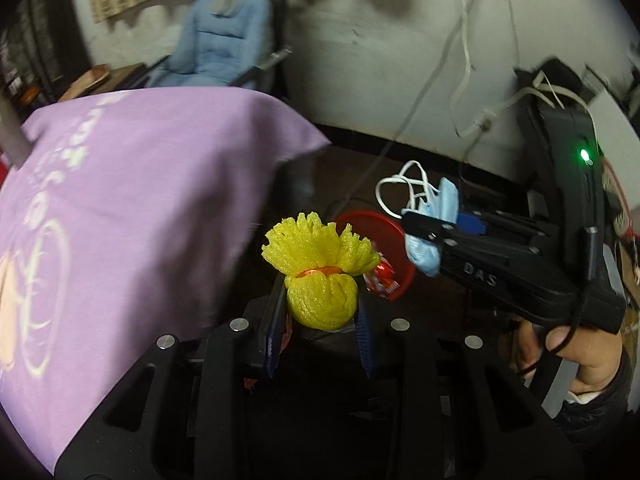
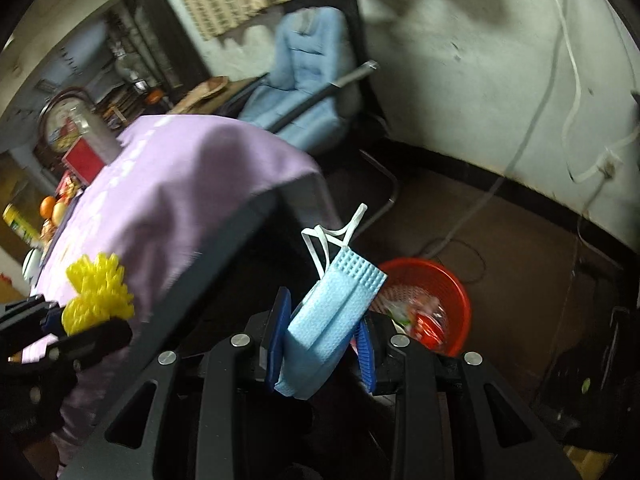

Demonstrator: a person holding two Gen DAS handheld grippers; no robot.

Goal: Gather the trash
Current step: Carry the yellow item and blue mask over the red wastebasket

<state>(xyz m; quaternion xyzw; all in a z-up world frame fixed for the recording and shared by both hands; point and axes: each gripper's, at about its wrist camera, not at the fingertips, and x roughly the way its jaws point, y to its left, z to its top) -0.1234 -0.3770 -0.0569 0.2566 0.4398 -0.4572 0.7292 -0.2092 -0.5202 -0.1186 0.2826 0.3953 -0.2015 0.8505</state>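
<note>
My left gripper (image 1: 322,312) is shut on a yellow foam fruit net (image 1: 320,268), held off the edge of the purple-clothed table. My right gripper (image 2: 324,340) is shut on a folded blue face mask (image 2: 332,316) with white ear loops. In the left wrist view the right gripper (image 1: 424,240) holds the mask (image 1: 436,232) just right of a red trash basket (image 1: 396,252). The basket (image 2: 456,292) stands on the dark floor below, with wrappers inside. The left gripper and net (image 2: 98,292) show at the left in the right wrist view.
A table with a purple cloth (image 1: 132,200) fills the left. A blue padded chair (image 2: 312,80) stands behind it by the white wall. Cables (image 2: 532,128) hang on the wall and run over the floor. Fruit and boxes (image 2: 56,208) lie at the table's far side.
</note>
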